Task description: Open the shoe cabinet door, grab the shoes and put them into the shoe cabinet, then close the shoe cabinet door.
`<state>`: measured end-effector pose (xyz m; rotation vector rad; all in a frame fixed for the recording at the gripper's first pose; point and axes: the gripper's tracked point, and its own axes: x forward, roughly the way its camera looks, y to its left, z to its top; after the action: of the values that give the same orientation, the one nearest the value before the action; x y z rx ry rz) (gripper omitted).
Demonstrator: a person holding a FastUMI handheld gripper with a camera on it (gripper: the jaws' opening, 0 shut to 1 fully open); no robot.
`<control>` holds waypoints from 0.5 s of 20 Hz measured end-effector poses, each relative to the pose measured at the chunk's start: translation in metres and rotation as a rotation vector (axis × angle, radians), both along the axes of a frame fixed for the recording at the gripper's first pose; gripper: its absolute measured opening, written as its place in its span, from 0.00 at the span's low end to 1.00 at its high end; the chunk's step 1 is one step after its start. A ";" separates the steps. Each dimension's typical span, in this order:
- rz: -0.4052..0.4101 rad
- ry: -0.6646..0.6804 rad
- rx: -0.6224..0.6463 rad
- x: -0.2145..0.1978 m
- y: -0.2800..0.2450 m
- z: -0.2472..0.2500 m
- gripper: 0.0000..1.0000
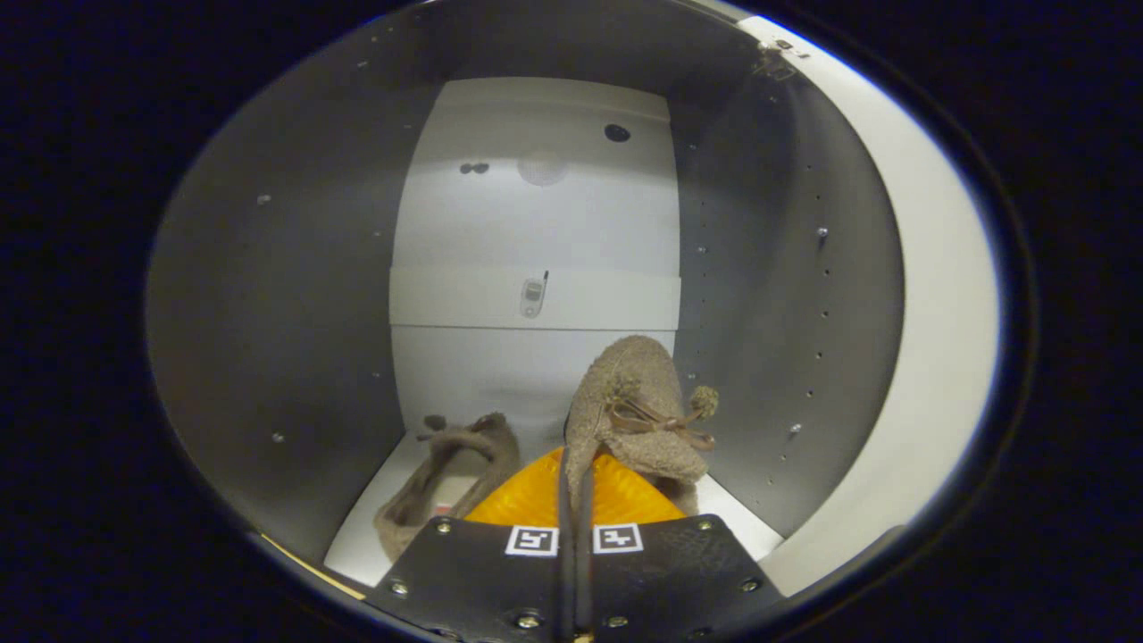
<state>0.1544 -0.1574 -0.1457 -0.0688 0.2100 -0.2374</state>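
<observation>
1. Nearest the camera, the tool has its two fingers drawn almost together, and they pinch the heel edge of a brown fuzzy slipper, which hangs toe-up just ahead of them with its bow and pompoms showing.
2. That held slipper sits inside the open shoe cabinet, near the right wall and above the white bottom shelf.
3. Its mate, the second slipper, already lies on that shelf to the left, sole down, just beside the fingers.
4. By my judgement the step in hand is the set-down of the second shoe, so about half of the task is done and the door remains to be shut.
5. To do it well, lower the slipper until its sole or toe rests on the shelf before easing the fingers apart; a release from height would probably let it tumble onto its mate.
6. Aim for the bare patch of shelf on the right, apart from the lying slipper and clear of the right wall.
7. Place it deep enough that no heel overhangs the front lip, since an overhang could block the door.
8. Draw the tool straight back afterwards, so the soft fleece does not catch on a finger and drag out.
</observation>
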 end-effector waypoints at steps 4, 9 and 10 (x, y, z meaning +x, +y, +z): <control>-0.026 0.001 0.019 0.019 -0.010 -0.008 0.03; -0.026 -0.067 0.036 0.024 -0.009 0.007 0.26; -0.030 -0.065 0.036 0.022 -0.009 0.008 0.26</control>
<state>0.1762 -0.1660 -0.1377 -0.0217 0.1502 -0.2649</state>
